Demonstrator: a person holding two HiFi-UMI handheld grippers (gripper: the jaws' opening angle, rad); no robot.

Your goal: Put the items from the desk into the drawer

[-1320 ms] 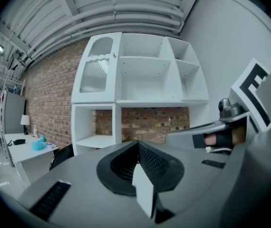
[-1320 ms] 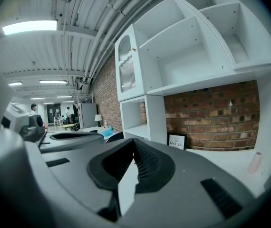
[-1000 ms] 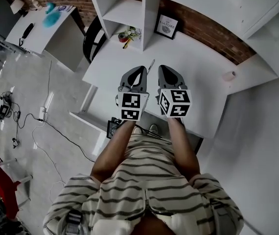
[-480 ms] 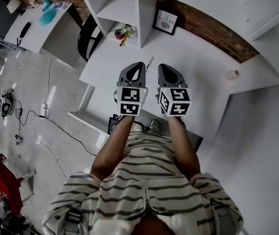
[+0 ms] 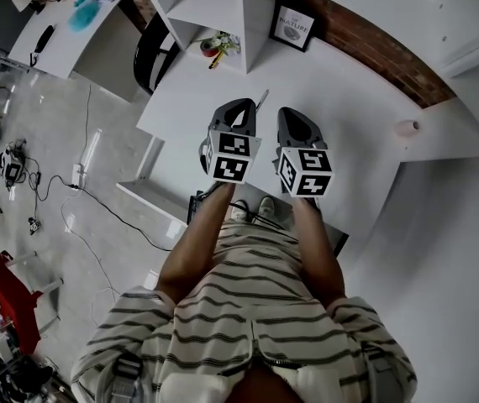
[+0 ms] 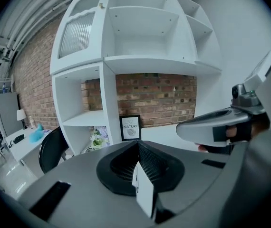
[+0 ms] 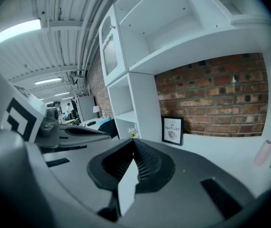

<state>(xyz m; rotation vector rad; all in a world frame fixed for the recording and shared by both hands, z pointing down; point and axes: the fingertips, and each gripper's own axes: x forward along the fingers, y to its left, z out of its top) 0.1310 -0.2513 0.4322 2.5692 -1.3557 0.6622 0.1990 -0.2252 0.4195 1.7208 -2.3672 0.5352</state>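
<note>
**Both tongs closed and empty over the tabletop**

We see the left tongs (image 5: 240,107) and the right tongs (image 5: 289,113) held side by side over the near half of the white tabletop (image 5: 349,116), each carrying its marker cube. Each tongs' own view shows the two jaws pressed together at the tip with nothing between them.

The things to be cleared all lie beyond the tongs, and neither tongs touches any of them. A framed print (image 5: 297,26) leans against the brick wall (image 5: 374,53) at the back of the tabletop. Left of it, a small flower posy (image 5: 223,47) sits in the lowest open cubby of the white shelf unit (image 5: 252,23). A thin pale stick (image 5: 261,101) lies on the tabletop just ahead of the left tongs' tip; we cannot tell what it is. A pink roll (image 5: 407,128) lies well apart to the right, near the corner where the tabletop meets the wall.

A black chair (image 5: 151,53) stands left of the tabletop, with a second table (image 5: 55,40) further off and cables (image 5: 80,208) trailing over the floor. The person (image 5: 256,309) wears a striped top. We cannot make out the drawer from these views.
</note>
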